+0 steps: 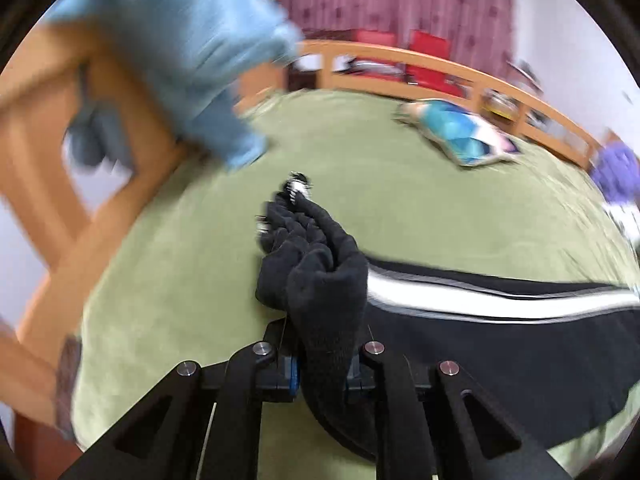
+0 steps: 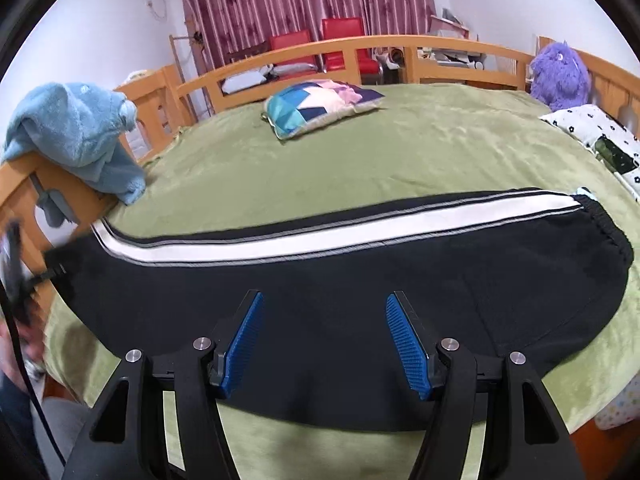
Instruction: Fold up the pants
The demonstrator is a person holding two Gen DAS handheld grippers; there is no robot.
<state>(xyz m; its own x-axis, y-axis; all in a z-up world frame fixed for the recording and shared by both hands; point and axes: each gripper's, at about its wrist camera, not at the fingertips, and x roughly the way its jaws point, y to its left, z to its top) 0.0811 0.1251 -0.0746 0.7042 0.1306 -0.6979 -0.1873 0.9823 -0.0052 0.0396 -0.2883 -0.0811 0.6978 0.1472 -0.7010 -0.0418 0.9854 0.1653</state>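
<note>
Black pants (image 2: 360, 280) with a white side stripe lie lengthwise across a green bed cover, waistband at the right, leg cuffs at the left. My left gripper (image 1: 320, 372) is shut on the bunched cuff end of the pants (image 1: 316, 280) and holds it lifted off the cover; the view is blurred. The rest of the pants (image 1: 500, 340) stretch to the right. My right gripper (image 2: 324, 340) is open and empty, its blue pads (image 2: 404, 340) spread above the middle of the pants. The left gripper shows only as a blur at the far left of the right wrist view (image 2: 16, 264).
A light blue towel (image 2: 80, 136) hangs over the wooden bed rail (image 2: 24, 184) at the left. A patterned cushion (image 2: 316, 106) lies mid-bed. A purple plush toy (image 2: 560, 76) and a spotted pillow (image 2: 592, 132) sit at the right. Red chairs stand behind the far rail.
</note>
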